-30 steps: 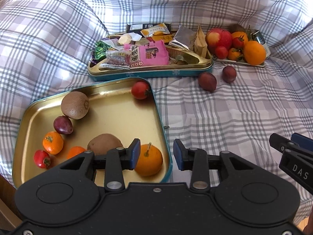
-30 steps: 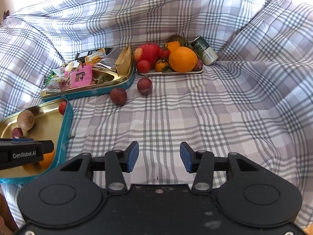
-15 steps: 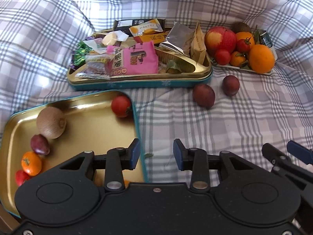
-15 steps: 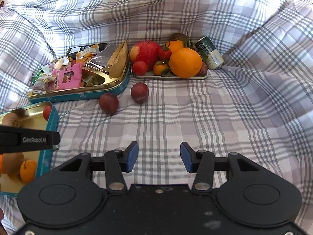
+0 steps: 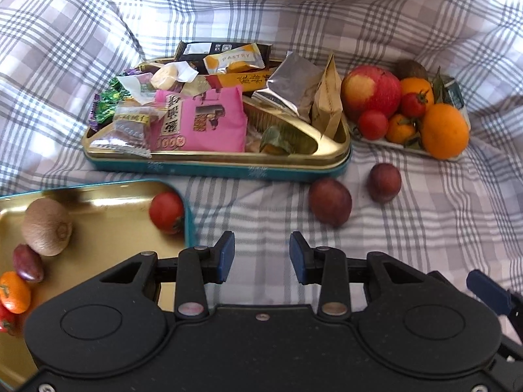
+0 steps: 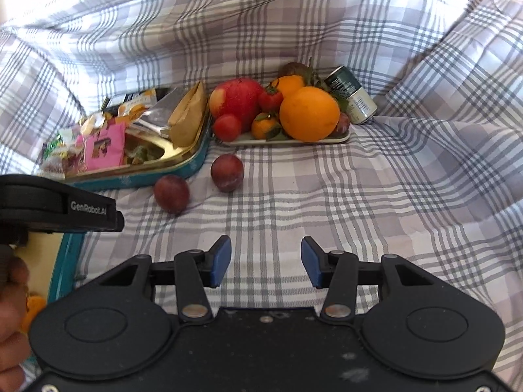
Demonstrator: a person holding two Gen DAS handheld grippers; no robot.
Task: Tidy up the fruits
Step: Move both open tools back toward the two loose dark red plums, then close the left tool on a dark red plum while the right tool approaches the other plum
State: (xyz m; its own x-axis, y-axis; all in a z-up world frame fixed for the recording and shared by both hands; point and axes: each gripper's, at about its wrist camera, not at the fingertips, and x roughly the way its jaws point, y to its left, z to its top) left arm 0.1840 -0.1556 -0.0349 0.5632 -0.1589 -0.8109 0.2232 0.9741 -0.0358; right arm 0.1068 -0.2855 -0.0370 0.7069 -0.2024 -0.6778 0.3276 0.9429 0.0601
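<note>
Fruits sit in three spots on the plaid cloth [image 5: 425, 228]. Two dark plums [image 5: 330, 205] [image 5: 384, 183] lie loose on the cloth, just in front of the snack tin [image 5: 228, 166] and the small white tray [image 6: 287, 140]. That tray holds an apple [image 5: 371, 93], a large orange [image 5: 444, 130], tomatoes and mandarins, near the cloth's far edge, with a can [image 6: 351, 98] beside it. The gold tin lid [image 5: 98, 261] at the near left corner carries a kiwi [image 5: 47, 227], a tomato [image 5: 166, 212], a small plum and a mandarin. Left claw [image 5: 261, 256]: jaws apart, empty, over the cloth beside the lid's edge. Right claw [image 6: 265, 261]: jaws apart, empty, over bare cloth.
</note>
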